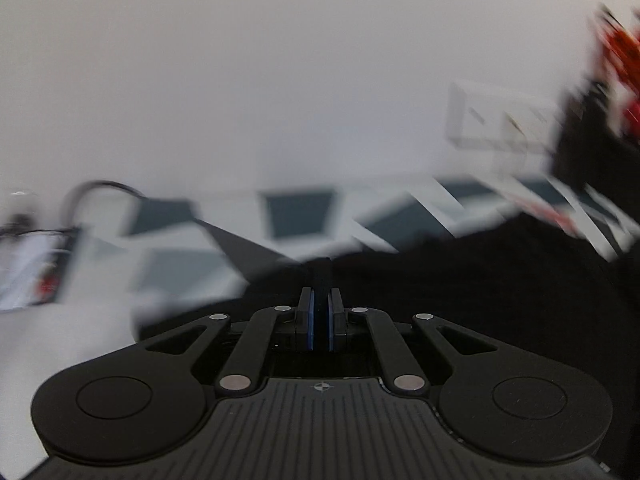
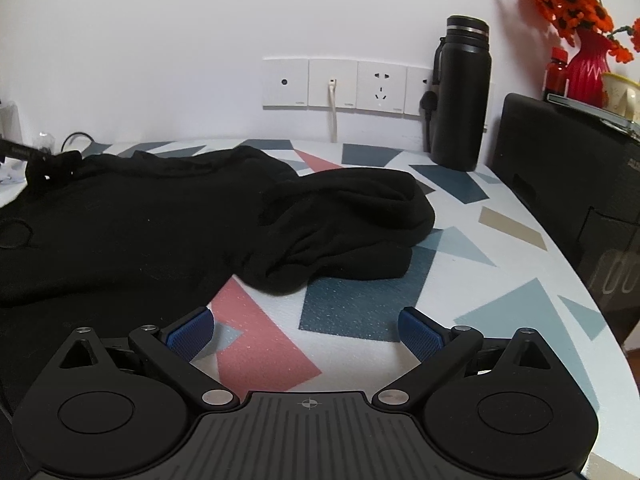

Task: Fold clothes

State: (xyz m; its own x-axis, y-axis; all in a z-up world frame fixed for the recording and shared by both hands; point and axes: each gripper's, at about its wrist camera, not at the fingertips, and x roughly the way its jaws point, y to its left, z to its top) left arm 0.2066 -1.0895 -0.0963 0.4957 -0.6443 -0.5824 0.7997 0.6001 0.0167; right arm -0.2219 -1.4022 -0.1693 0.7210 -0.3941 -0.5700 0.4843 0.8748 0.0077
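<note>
Black fabric is filling the right half of the left wrist view, and the left tongs (image 1: 321, 276) are sitting pressed together on a dark strip that rises between the blue pads (image 1: 310, 320); it looks like a pinched fold of the black garment (image 2: 132, 220), though heavy blur is keeping me from being sure. That grip is probably there to lift or carry an edge over for a fold. In the right wrist view the garment is lying spread on the patterned surface (image 2: 500, 264), mostly flat on the left side, with a bunched lump, a hood or a sleeve I cannot tell which, heaped toward the middle. The right tongs (image 2: 306, 330) are hovering with the fingers spread wide, holding nothing, above bare surface; the bunched part is lying just ahead of them and slightly left, apart from both pads. A black flask (image 2: 460, 96) is standing upright by the wall sockets (image 2: 340, 84), well clear of the cloth, and a red vase of orange flowers (image 2: 588, 64) is sitting on a black box at the right.
</note>
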